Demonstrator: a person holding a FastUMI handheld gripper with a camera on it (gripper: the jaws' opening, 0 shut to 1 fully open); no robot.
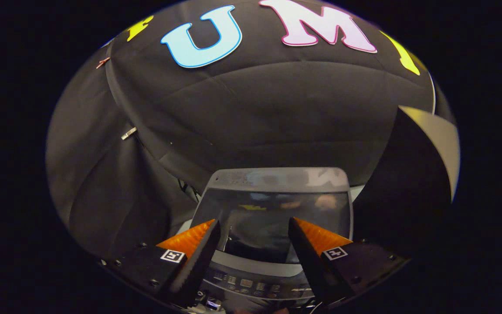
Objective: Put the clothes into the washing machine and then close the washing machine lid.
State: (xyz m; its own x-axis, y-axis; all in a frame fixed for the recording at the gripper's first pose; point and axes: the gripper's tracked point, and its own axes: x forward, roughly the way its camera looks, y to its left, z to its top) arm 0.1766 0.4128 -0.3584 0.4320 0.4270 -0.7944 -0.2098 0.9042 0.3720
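From my seat the gripper (254, 226) sat with its two fingers spread apart and nothing held between them — the left finger (198, 255) and the right finger (310, 257) each showed an orange outer face and a dark ribbed inner pad, and each carried a small square black-and-white marker (172, 255) on the black block behind it. Between the fingers and just ahead of them I saw the washing machine (273, 218), viewed from its front and slightly above. Its lid (277, 213) lay down over the opening, a dark glossy panel with a grey frame, and the panel threw back faint reflections that I could not make out. The grey rear band of the lid (279, 179) ran across beyond the fingertips. Nearest me, low between the two fingers, was the control panel (251, 285) with rows of small buttons and indicators, too small for me to tell apart. I could not tell whether any clothes were inside, since the closed lid hid the tub. Behind the machine hung the black cloth wall (255, 117), creased and seamed, and off beyond the right finger a dark flap with a pale edge (438, 135) stood up beside the machine — what it was I could not say.
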